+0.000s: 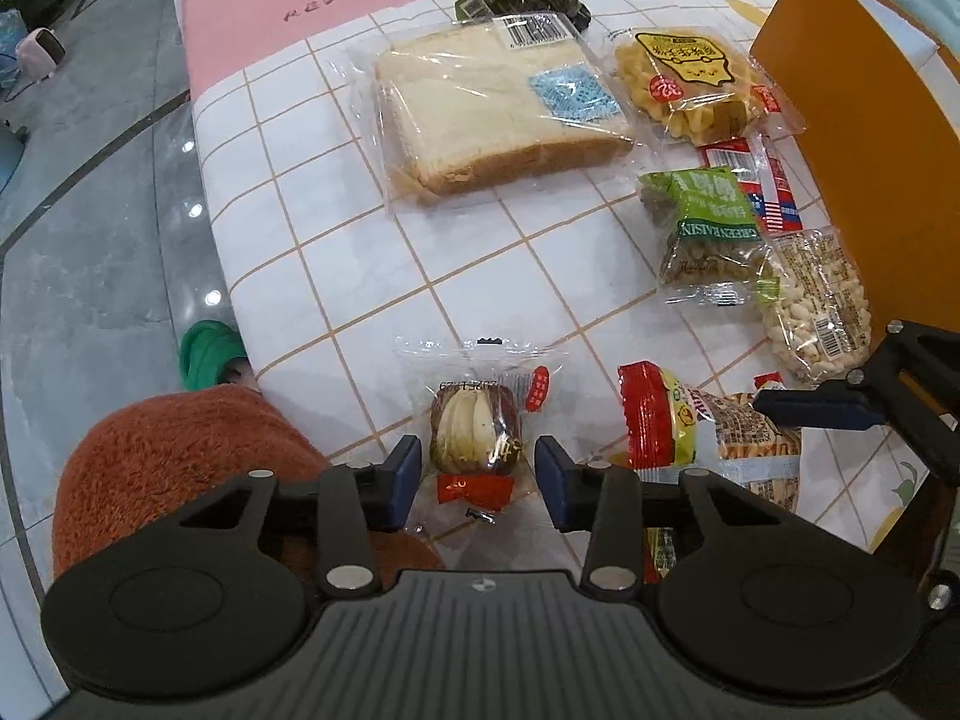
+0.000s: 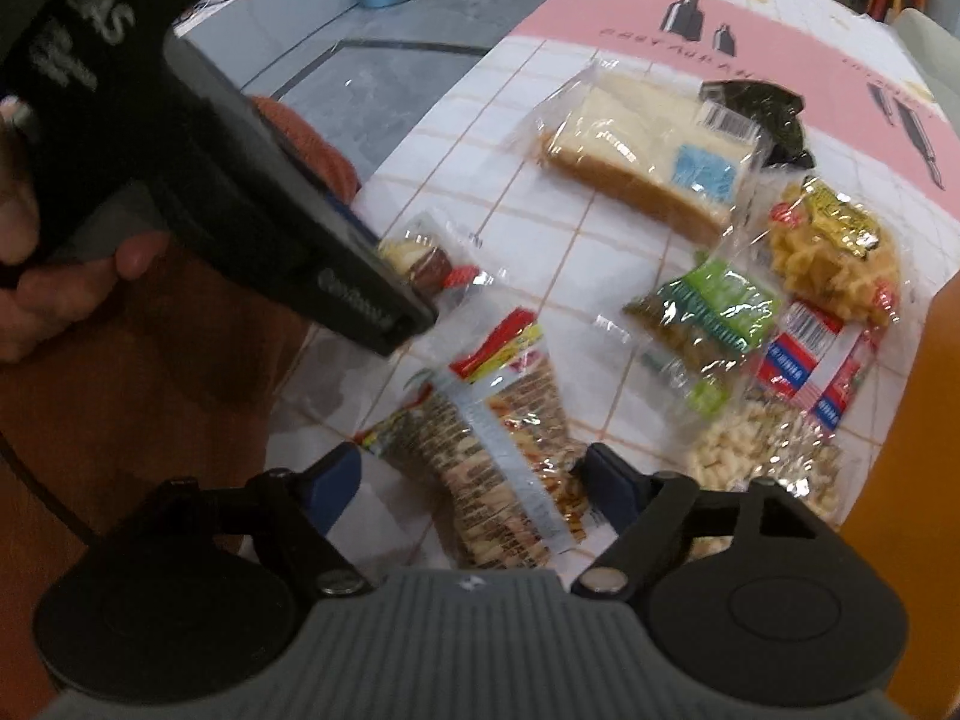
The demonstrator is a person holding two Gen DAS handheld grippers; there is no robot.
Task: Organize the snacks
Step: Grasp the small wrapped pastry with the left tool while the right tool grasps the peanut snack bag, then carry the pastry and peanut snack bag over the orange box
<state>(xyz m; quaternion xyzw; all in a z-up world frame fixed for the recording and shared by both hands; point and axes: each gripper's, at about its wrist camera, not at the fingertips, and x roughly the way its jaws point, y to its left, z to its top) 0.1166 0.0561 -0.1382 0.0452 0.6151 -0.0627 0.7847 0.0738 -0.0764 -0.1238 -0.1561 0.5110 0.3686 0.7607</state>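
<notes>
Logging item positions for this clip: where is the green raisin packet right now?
In the left wrist view the green raisin packet lies on the table's right side, with the red-and-white packet behind it and the bag of pale nuts in front.

The surface (image 1: 336, 252) wears a white grid-lined cloth with a pink band. A wrapped date-and-nut snack (image 1: 476, 433) lies between the left claw (image 1: 477, 474) pads; bagged bread (image 1: 492, 114) lies well beyond, green raisins (image 1: 708, 228) and peanuts (image 1: 816, 300) to its right.
</notes>
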